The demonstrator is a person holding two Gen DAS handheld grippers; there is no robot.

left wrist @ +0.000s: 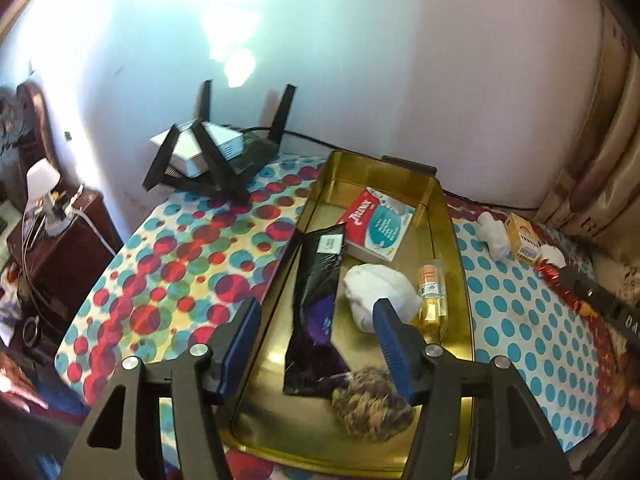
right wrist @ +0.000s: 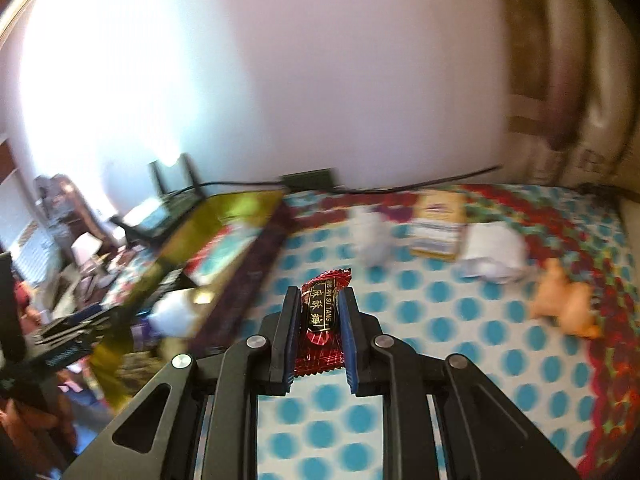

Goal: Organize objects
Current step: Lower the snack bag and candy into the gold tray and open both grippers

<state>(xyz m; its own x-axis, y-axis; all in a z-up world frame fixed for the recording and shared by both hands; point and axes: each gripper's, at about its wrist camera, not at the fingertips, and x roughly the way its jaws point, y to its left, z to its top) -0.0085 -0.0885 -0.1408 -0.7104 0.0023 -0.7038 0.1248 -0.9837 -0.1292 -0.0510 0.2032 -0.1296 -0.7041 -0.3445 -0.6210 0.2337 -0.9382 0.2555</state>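
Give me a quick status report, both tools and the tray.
Right tool shut on red candy, above the dotted cloth. Left tool open, empty, over gold tray. Tray partly filled. Nothing blocking.

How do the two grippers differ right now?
The left gripper has its jaws wide apart and holds nothing; the right gripper has its jaws closed on a red candy. The left hangs above the gold tray; the right is over the dotted tablecloth. Both have blue pads.
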